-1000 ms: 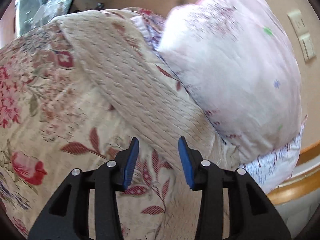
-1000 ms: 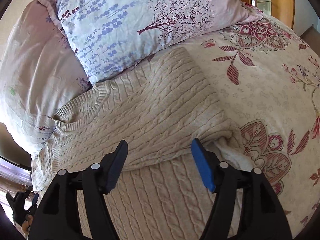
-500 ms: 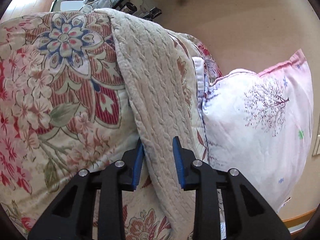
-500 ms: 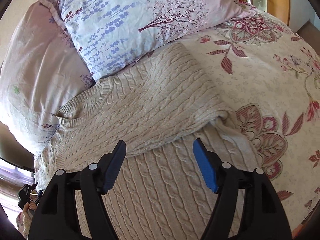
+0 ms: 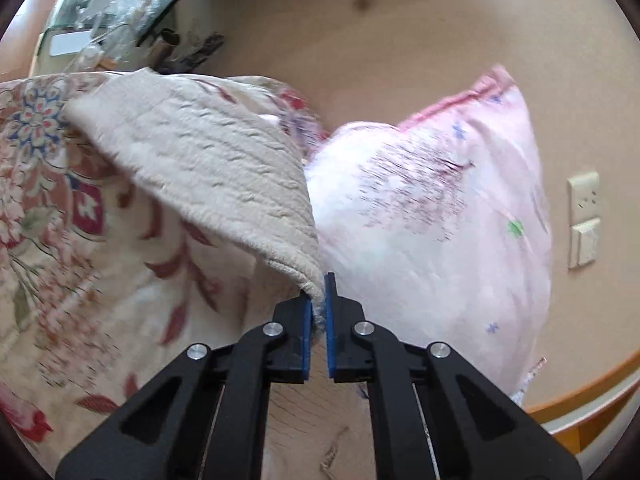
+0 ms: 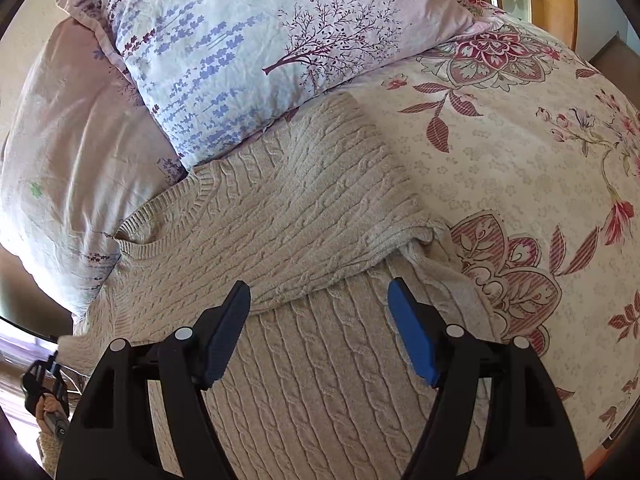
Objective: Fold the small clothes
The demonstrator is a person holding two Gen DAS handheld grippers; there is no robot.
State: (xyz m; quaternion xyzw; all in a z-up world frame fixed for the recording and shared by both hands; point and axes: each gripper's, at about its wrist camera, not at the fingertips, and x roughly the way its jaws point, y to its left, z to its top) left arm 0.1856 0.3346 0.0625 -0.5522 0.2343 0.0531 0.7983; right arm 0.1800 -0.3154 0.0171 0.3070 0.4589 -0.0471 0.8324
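Observation:
A cream cable-knit sweater [image 6: 304, 216] lies on the floral bedspread [image 6: 520, 168], its right sleeve folded across the chest. My right gripper [image 6: 320, 320] is open and empty, hovering just above the sweater's body below that folded sleeve. In the left wrist view my left gripper [image 5: 318, 308] is shut on the edge of the sweater [image 5: 208, 168] and holds that part lifted off the bedspread [image 5: 80, 264]. In the right wrist view the left gripper [image 6: 40, 380] shows small at the far left edge.
Two pillows lie at the head of the bed: a tree-and-lavender print one [image 6: 256, 44] and a pink one [image 6: 72, 148], also in the left wrist view [image 5: 432, 232]. A wooden bed frame [image 5: 580, 400], a wall switch [image 5: 584, 220] and a cluttered glass shelf [image 5: 112, 4] are around.
My left gripper has closed on the sweater's edge and lifted it off the bedspread. My right gripper has stayed open, drifting slightly over the sweater.

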